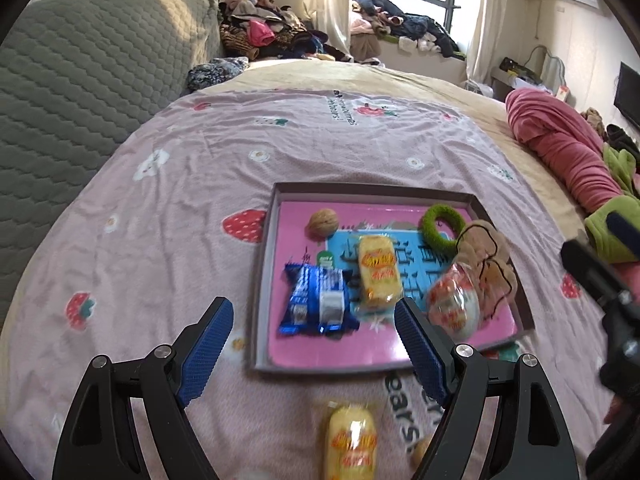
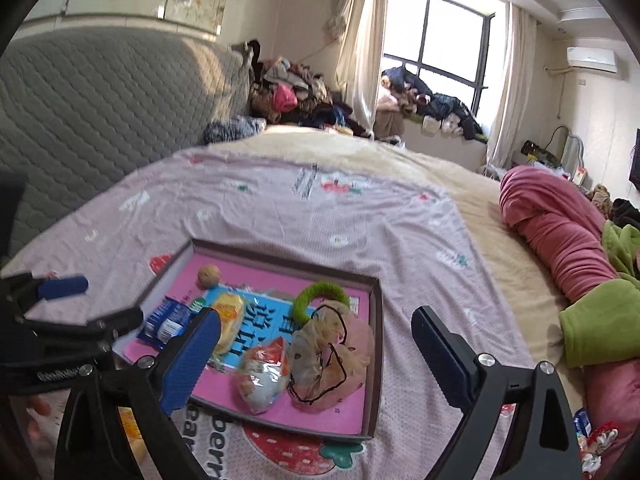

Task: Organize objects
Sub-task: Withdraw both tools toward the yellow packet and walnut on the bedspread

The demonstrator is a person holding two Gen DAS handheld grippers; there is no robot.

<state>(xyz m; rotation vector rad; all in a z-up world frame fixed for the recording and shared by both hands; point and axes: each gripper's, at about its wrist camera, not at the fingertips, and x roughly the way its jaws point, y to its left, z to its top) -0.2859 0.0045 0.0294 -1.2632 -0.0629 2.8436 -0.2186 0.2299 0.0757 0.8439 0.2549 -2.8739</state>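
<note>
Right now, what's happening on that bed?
A person is sorting small things into a shallow tray on the bed, using a hand-held tool in each hand. The tray already holds a walnut, a blue snack pack, a yellow snack pack, a green ring, a clear wrapped snack and a beige scrunchie. Both the left tool and the right tool are open and hold nothing. Another yellow snack pack lies on the sheet outside the tray, near the left tool.

Sunlit bedroom, curtained window (image 2: 436,40)
</note>
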